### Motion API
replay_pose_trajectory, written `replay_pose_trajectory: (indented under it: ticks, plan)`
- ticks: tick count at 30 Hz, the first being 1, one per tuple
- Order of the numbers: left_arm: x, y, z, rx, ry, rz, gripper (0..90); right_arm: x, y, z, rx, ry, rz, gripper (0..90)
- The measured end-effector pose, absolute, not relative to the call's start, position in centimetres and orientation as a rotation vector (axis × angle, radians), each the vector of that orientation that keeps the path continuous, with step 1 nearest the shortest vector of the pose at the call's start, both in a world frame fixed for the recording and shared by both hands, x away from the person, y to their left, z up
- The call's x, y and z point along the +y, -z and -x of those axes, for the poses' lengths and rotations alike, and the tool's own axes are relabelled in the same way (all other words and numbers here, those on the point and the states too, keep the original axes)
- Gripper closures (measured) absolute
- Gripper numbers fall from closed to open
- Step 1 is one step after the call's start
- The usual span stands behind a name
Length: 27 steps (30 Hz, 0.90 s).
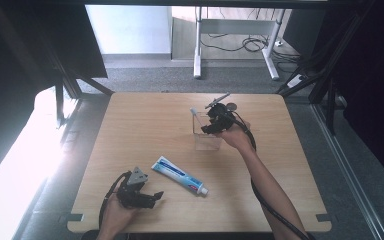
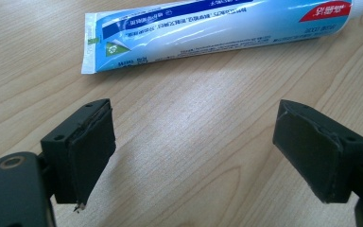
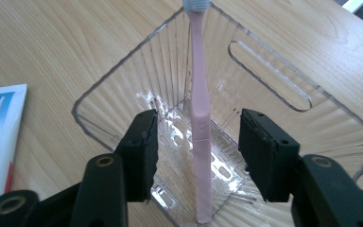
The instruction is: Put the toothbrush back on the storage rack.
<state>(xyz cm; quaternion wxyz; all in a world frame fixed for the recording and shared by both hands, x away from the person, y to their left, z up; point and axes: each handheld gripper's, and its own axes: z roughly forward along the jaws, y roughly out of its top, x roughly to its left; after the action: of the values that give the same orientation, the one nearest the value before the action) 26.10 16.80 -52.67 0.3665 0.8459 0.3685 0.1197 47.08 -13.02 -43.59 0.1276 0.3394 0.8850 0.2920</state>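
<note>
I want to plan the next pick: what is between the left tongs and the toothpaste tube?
Nothing: in the left gripper view, bare wooden table lies between the open left tongs and the toothpaste tube.

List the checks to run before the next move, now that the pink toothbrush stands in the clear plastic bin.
1. Pink toothbrush inside the clear ribbed plastic bin, leaning on its far wall: ok.
2. Right gripper pads clear of the handle: ok.
3. Bin upright on the wooden table: ok.
4. Left gripper open and empty: ok.
5. Blue-and-white toothpaste tube flat, just ahead of the left gripper: ok.
6. Tube cap tight: cannot tell.
</note>
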Motion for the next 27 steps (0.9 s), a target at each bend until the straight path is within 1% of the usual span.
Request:
replay_pose_trajectory:
  ticks: [6,10,12,19,27]
  plan:
    - [16.7,52.7,-26.1,0.942,-0.307,-2.177,14.0,-13.5,43.0,-46.5,2.575,-0.893,-0.968,39.6]
    - [16.7,52.7,-26.1,0.942,-0.306,-2.177,14.0,-13.8,42.5,-46.1,2.56,-0.93,-0.97,31.3]
    - [16.6,52.7,-26.1,0.942,-0.304,-2.177,14.0,-13.9,42.3,-45.9,2.558,-0.928,-0.958,29.1]
    - [16.5,52.7,-26.2,0.941,-0.3,-2.175,14.0,-14.3,41.8,-45.0,2.539,-0.953,-0.91,15.7]
    - [16.5,52.8,-26.2,0.941,-0.296,-2.17,14.0,-14.9,41.4,-43.9,2.543,-0.981,-0.896,10.8]
